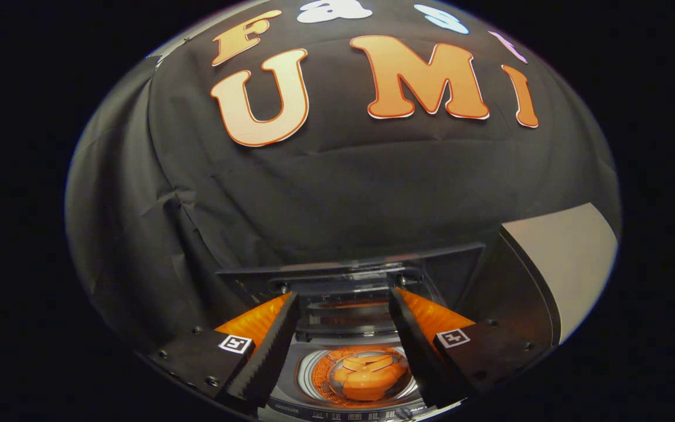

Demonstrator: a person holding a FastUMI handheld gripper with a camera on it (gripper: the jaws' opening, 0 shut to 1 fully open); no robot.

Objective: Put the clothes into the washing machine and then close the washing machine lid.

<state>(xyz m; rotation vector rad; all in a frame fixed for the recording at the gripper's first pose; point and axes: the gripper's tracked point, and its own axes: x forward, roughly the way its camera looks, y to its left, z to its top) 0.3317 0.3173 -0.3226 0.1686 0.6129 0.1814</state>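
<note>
I look down at a top-loading washing machine point(290, 397) that stands beneath the fingers. Its lid point(349, 262) is raised and stands upright just beyond the fingertips, against the black cloth wall. The round drum point(320, 368) is open, and an orange ridged shape point(370, 375) lies at its bottom; I cannot tell whether it is cloth or part of the drum. My gripper point(343, 293) is open above the drum's opening, with a wide gap and nothing between the fingers.
The black cloth wall point(337, 193) hangs close behind the machine. A pale panel point(572, 258) shows to the right of the lid. The machine's control strip point(349, 415) runs along its near edge.
</note>
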